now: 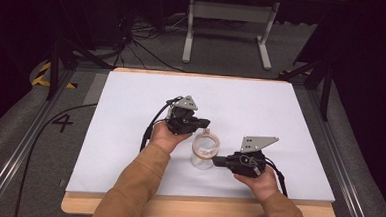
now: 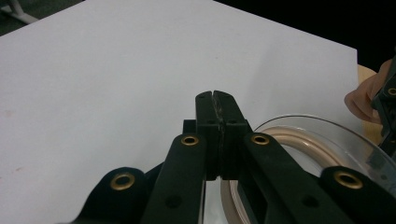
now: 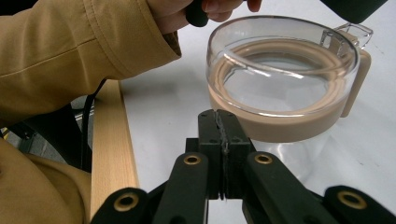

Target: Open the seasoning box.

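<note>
A clear jar (image 1: 205,150) with a tan-banded clear lid stands near the front of the white table (image 1: 129,135), its lower body hard to make out. The left gripper (image 1: 203,123) just behind it and the right gripper (image 1: 218,161) beside it both have jaws pressed together, empty.

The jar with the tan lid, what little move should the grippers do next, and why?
Probably open the right gripper beside the tan lid. Both it and the left gripper have their jaws pressed shut on nothing, flanking the clear jar on the white table, so neither can grip the lid yet.
</note>
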`<state>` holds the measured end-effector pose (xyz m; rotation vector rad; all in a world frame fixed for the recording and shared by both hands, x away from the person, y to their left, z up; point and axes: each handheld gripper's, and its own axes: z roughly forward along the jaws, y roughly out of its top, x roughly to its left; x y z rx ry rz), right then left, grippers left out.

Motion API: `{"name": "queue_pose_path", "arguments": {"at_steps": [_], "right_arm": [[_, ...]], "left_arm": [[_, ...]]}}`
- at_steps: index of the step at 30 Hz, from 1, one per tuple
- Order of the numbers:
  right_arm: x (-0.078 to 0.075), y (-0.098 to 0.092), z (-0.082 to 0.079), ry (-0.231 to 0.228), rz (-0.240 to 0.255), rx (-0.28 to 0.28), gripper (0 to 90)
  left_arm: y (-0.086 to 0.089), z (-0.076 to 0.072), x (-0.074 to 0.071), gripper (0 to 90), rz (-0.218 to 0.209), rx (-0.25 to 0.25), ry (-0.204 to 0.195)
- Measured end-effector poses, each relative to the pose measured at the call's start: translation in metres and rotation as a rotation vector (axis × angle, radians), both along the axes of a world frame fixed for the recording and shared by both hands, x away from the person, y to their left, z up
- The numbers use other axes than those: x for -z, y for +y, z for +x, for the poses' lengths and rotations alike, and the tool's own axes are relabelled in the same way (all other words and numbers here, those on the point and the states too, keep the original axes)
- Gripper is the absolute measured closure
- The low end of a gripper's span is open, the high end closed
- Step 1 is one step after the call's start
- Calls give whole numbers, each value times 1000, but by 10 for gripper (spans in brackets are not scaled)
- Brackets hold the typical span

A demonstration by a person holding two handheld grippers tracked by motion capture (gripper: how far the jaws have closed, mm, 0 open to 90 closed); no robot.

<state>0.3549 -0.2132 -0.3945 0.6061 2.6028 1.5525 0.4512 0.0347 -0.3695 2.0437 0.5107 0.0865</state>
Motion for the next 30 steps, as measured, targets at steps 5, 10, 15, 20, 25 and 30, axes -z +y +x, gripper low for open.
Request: {"name": "queue_pose_path", "arguments": {"at_steps": [5, 10, 15, 20, 25, 30], "right_arm": [[0, 0, 0, 1, 11, 6, 893], [-1, -1, 3, 16, 45, 11, 893], [2, -2, 6, 52, 73, 13, 894], [3, -4, 8, 62, 100, 18, 894], [2, -4, 9, 63, 109, 17, 894], [2, -4, 9, 55, 104, 19, 894]], "left_arm": [[0, 0, 0, 898, -5, -6, 7], [1, 1, 1, 898, -5, -1, 7], [1, 1, 1, 898, -7, 1, 11], [1, 2, 1, 897, -10, 2, 8], [1, 1, 0, 896, 3, -11, -2], [7, -2, -5, 877, -6, -53, -14]]}}
